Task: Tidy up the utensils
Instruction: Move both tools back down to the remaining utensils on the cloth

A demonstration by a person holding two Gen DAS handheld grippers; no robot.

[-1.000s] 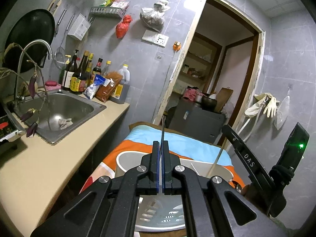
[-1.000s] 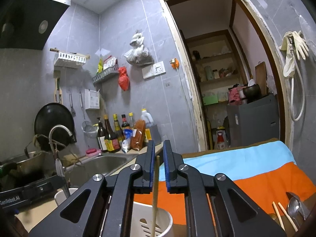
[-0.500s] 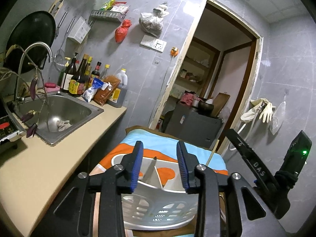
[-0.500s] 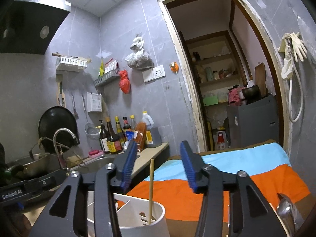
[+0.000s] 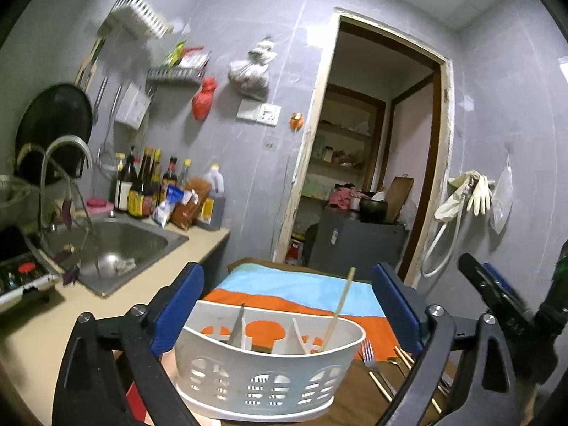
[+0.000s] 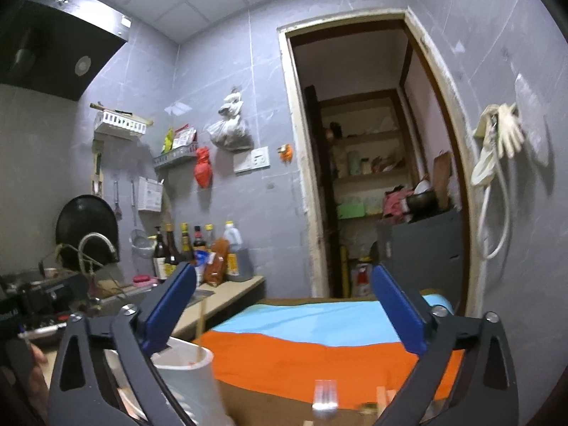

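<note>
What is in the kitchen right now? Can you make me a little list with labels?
left gripper: open, holding nothing
right gripper: open, holding nothing
white caddy: on the table, between the left gripper's fingers
chopstick: leaning in the caddy's right compartment
grey utensil handle: standing in the caddy's left compartment
fork: lying on the table, right of the caddy
cloth: blue and orange, behind the caddy
sink: on the counter at left
</note>
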